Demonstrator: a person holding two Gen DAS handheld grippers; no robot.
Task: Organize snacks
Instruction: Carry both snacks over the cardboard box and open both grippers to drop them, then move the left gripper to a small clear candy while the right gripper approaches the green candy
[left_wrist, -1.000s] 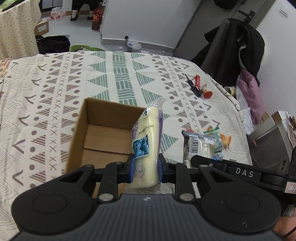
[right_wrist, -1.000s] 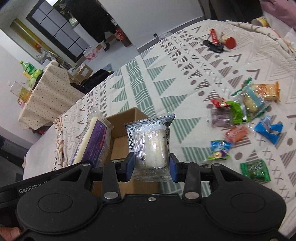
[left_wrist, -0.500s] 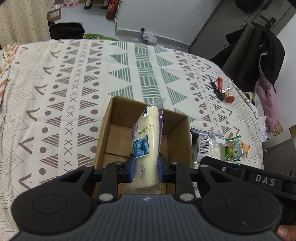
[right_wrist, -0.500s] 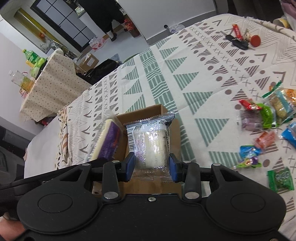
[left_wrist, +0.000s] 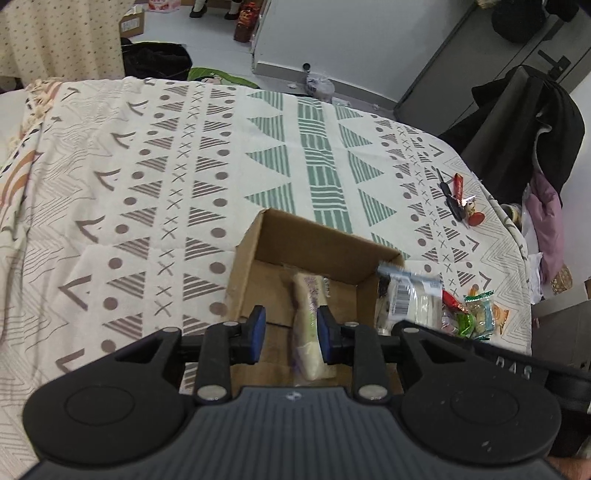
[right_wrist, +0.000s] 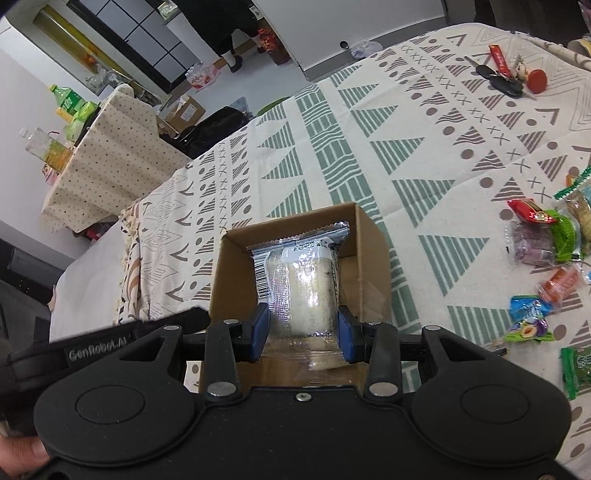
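The bed (left_wrist: 184, 155), under its cream spread of green and brown triangles, carries everything; near its middle sits the open cardboard box (left_wrist: 317, 243), and to the right of that, well apart from the box in the right wrist view, lies the loose heap of small snacks (right_wrist: 543, 258) not yet sorted; a bunch of keys (left_wrist: 460, 201) rests farther off toward the bed's far edge.

What has changed is on the left: half a second ago the left tongs (left_wrist: 290, 334) were clamped on the purple-labelled roll (left_wrist: 310, 321), standing upright above the box; now the blue pads stand apart with a clear gap on the left side, and the roll lies on the box floor, its near end between the jaws and beside the right pad. I judge it released, so one snack is delivered and the left tongs are free to draw back for another.

The right tongs (right_wrist: 301, 328) are closed on the clear-wrapped pastry (right_wrist: 303, 284), pads pressed to both its sides, held above the box opening, having shifted over it within the last second. Letting this packet go beside the roll looks like the step in hand; the scattered heap suggests the task is at an early stage.
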